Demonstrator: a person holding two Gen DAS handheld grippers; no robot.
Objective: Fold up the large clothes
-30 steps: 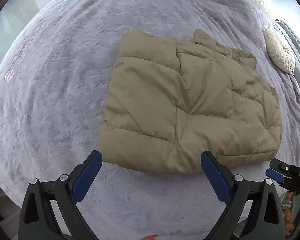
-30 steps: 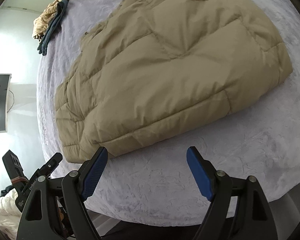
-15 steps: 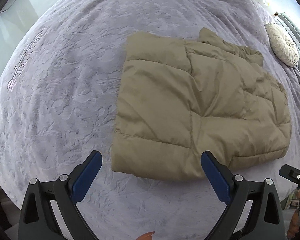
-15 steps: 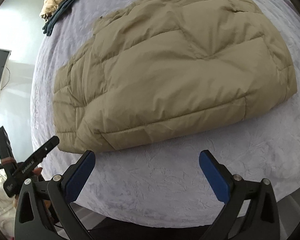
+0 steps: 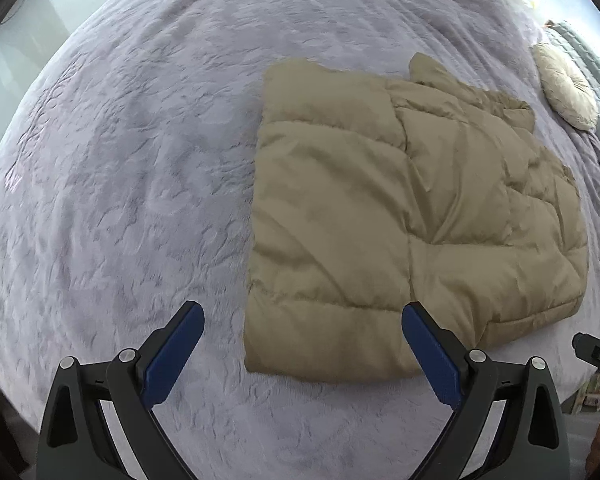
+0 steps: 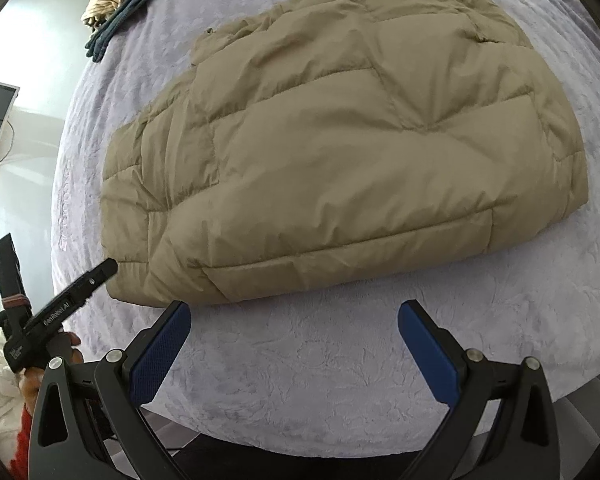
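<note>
At the bottom of each wrist view the blue-padded jaws stand wide apart with nothing between them: the left gripper (image 5: 303,322) is released over bare bedspread (image 5: 132,184), its right pad just overlapping the jacket's (image 5: 412,216) near hem in the frame, and the right gripper (image 6: 294,322), whose jaws have just been opening, is likewise empty, short of the same hem. Just beyond, filling the centre and right of the left view and the middle of the right view, the tan puffer jacket lies flat on the bed, apparently already folded into a thick block, collar at the far edge. Farther off, a round cushion (image 5: 568,88) sits at the upper right of the left view, and a small pile of clothes (image 6: 124,0) at the upper left of the right view. The step looks like setting up another fold; next, each gripper should pinch a near corner and carry it over toward the far edge.
</note>
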